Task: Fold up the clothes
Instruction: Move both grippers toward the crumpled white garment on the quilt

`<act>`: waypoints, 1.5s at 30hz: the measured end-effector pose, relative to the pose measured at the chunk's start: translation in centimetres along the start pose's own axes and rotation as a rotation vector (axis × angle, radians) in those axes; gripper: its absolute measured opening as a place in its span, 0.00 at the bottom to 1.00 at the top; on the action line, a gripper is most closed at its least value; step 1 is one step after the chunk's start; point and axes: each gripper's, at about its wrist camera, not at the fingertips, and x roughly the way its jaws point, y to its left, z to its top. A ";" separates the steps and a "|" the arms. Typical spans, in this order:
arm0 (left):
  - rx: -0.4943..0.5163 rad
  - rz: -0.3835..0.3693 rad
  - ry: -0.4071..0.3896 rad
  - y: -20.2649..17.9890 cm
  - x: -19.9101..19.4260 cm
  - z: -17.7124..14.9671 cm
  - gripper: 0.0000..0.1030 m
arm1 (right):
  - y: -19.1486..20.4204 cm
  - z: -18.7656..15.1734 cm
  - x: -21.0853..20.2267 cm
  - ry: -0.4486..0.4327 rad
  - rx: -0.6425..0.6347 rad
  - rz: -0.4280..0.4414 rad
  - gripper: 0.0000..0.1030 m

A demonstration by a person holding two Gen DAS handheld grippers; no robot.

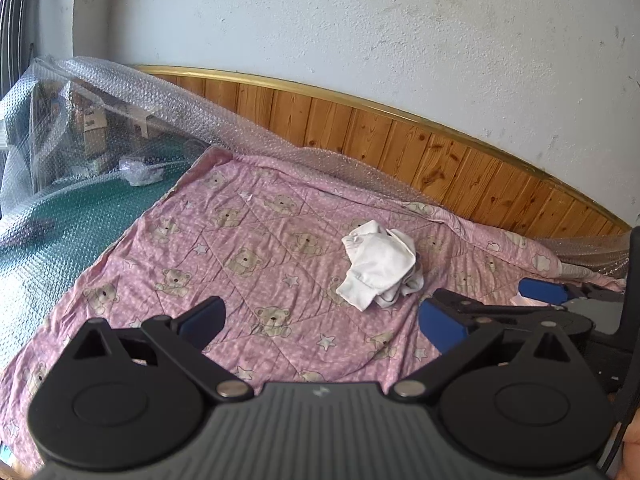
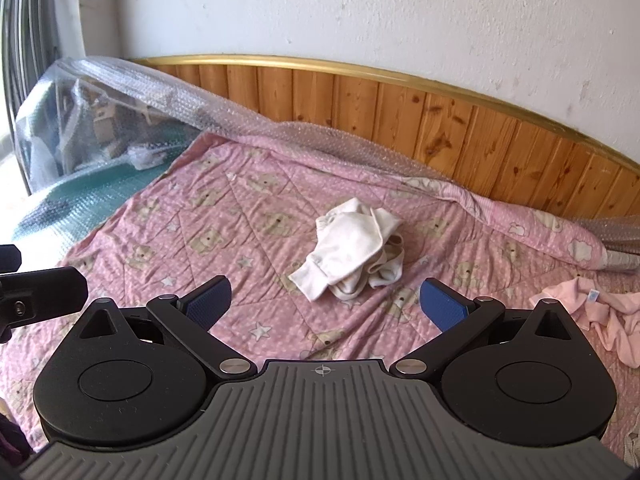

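A crumpled white garment (image 1: 378, 266) (image 2: 354, 256) lies in a heap on the pink teddy-bear quilt (image 1: 240, 248) (image 2: 240, 224), near its middle. A pink garment (image 2: 600, 316) lies bunched at the right of the quilt in the right wrist view. My left gripper (image 1: 322, 322) hovers open above the quilt, short of the white heap, nothing between its fingers. My right gripper (image 2: 326, 306) is also open and empty, just before the white garment. The right gripper's blue pads (image 1: 540, 290) show at the right edge of the left wrist view.
A wooden headboard (image 1: 440, 148) (image 2: 440, 124) and a white wall bound the far side. Bubble wrap (image 1: 168, 104) (image 2: 168, 96) drapes over boxes and a teal mattress (image 1: 68, 232) at the left. Part of the left gripper (image 2: 36, 292) shows at the left edge of the right wrist view.
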 end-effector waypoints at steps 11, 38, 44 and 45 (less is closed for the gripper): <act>0.029 0.032 0.052 -0.3 1.4 -0.6 1.00 | 0.8 -0.1 0.0 0.003 -0.032 -0.014 0.99; 0.030 0.008 0.144 -0.5 3.5 -0.7 1.00 | 1.1 0.4 -1.0 -0.077 -0.061 -0.067 0.97; 0.038 0.007 0.133 0.0 3.1 -0.8 0.90 | 1.6 0.4 -1.0 -0.059 -0.057 -0.063 0.86; 0.038 0.004 0.135 0.2 3.1 -0.8 0.89 | 1.6 0.3 -1.0 -0.055 -0.055 -0.062 0.84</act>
